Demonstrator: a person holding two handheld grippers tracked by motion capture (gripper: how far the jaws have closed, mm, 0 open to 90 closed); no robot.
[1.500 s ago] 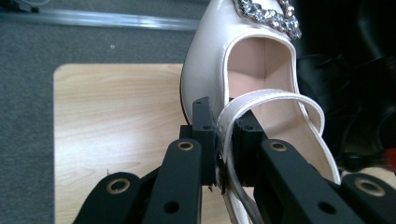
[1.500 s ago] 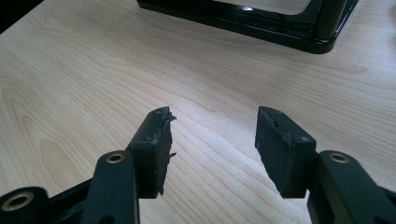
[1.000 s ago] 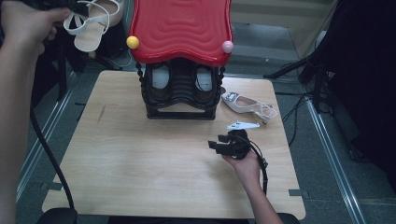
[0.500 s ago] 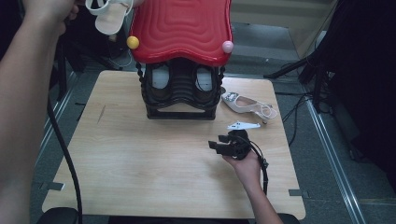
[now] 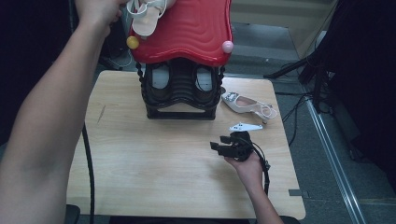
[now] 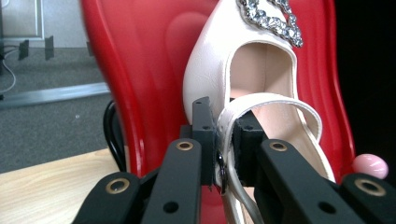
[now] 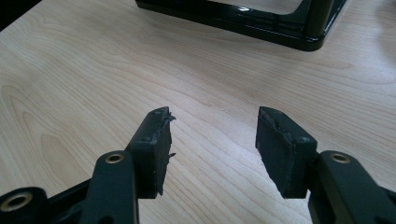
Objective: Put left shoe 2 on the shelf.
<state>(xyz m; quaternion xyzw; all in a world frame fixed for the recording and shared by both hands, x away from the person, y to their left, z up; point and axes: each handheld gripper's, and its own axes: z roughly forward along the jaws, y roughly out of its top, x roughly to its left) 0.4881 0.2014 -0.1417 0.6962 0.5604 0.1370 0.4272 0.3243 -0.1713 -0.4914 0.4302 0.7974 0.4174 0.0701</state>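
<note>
High view: we are carrying the white sandal (image 5: 148, 16) rightward, left gripper (image 6: 225, 140) clenched on its strap, now arriving over the red rack top (image 5: 187, 32); placing looks next. Right gripper (image 5: 227, 145) is resting released, near-right.

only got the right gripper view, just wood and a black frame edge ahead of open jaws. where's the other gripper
Observer: The left gripper is up at the red top of the shoe rack, shut on the strap of a white shoe.
Operator: which part of the strap
Observer: The thin slingback strap near its small buckle; the jewelled toe points away from the gripper.
Operator: any other shoes around
Observer: A second white shoe lies on the table right of the rack, beyond the right gripper.
Operator: rack empty inside?
Observer: No, a pair of dark shoes with pale insoles sits on its shelf.
</note>
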